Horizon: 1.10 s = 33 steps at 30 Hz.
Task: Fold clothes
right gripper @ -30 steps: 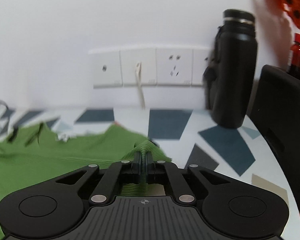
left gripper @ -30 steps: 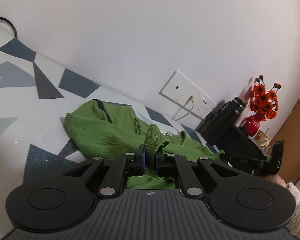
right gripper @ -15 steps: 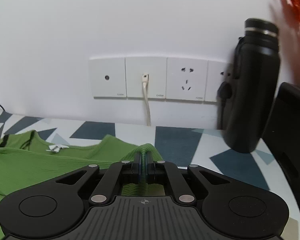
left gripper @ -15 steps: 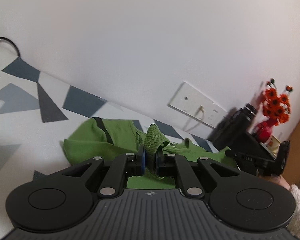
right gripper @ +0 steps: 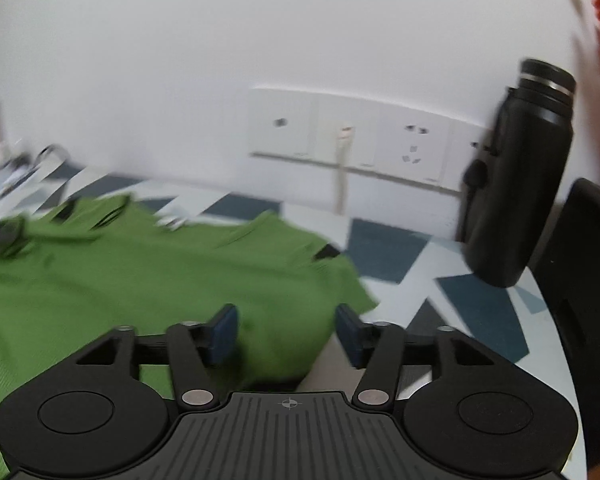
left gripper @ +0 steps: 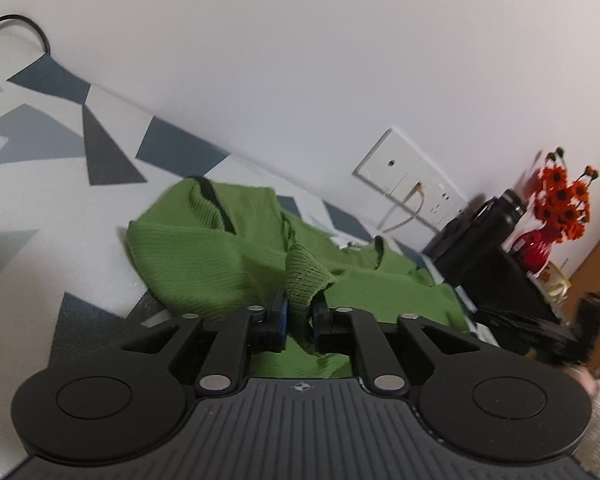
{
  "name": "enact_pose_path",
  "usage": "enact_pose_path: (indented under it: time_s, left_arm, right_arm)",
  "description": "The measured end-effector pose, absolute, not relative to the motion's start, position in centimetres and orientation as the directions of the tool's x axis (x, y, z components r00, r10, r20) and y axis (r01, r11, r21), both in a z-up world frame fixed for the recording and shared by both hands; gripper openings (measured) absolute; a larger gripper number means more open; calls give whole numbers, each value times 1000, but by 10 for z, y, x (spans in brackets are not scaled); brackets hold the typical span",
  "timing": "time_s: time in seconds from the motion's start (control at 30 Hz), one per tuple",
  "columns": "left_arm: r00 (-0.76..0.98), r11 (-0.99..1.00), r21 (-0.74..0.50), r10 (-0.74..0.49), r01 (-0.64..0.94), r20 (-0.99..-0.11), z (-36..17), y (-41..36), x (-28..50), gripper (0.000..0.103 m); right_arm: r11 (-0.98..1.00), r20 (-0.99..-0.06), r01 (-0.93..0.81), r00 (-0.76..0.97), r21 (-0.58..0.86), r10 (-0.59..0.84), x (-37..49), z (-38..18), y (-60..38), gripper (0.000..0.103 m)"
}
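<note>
Right tool [right gripper: 286, 334] springs wide open, dropping its hem | left tool [left gripper: 299, 320] stays pinched on a ribbed fold | green sweater [right gripper: 148, 264] lies on the patterned tabletop [right gripper: 392, 248] | fold laid, left release likely next

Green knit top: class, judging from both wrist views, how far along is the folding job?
Early stage. Done: the green knit top lies on the patterned table, partly bunched. In hand: the left gripper pinches a ribbed edge; the right gripper hangs open over the fabric, holding nothing. Left: no neat fold shows yet.
</note>
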<state>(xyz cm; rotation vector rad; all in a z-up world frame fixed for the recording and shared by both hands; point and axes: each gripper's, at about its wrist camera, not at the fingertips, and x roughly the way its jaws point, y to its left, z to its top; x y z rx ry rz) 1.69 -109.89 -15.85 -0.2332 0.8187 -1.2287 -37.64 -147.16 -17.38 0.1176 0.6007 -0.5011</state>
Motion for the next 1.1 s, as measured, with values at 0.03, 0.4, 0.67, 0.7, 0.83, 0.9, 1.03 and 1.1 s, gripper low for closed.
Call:
enact_pose_path:
  time_s: [0.03, 0.4, 0.67, 0.7, 0.83, 0.9, 1.03, 1.1]
  left_arm:
    - [99, 358, -564, -894, 744, -436, -157, -1099, 16, 40]
    - [237, 428, -253, -804, 868, -546, -135, -1049, -29, 67]
    - [324, 473, -97, -725, 875, -608, -157, -1064, -43, 15]
    - [338, 470, -66, -718, 880, -608, -156, -1066, -45, 15]
    - [365, 461, -1, -704, 888, -609, -154, -1062, -44, 14]
    - [377, 463, 20, -695, 886, -612, -152, -1057, -42, 14]
    - [415, 470, 83, -666, 879, -620, -149, -1046, -37, 6]
    - [438, 478, 115, -647, 871, -625, -146, -1038, -31, 6]
  right_arm:
    - [883, -581, 468, 708, -40, -402, -378, -175, -1466, 55]
    - [857, -618, 509, 650, -77, -442, -377, -206, -1459, 47]
    - [847, -607, 529, 658, -48, -445, -384, -211, -1462, 17]
    - [841, -606, 536, 646, -73, -464, -385, -211, -1461, 15]
    - [840, -606, 539, 646, -67, -463, -397, -209, -1453, 14]
    - [846, -607, 529, 651, -68, -456, -404, -209, -1442, 14]
    - [851, -601, 519, 654, -86, -460, -415, -207, -1415, 14]
    - [850, -597, 518, 654, -95, -465, -421, -206, -1402, 14]
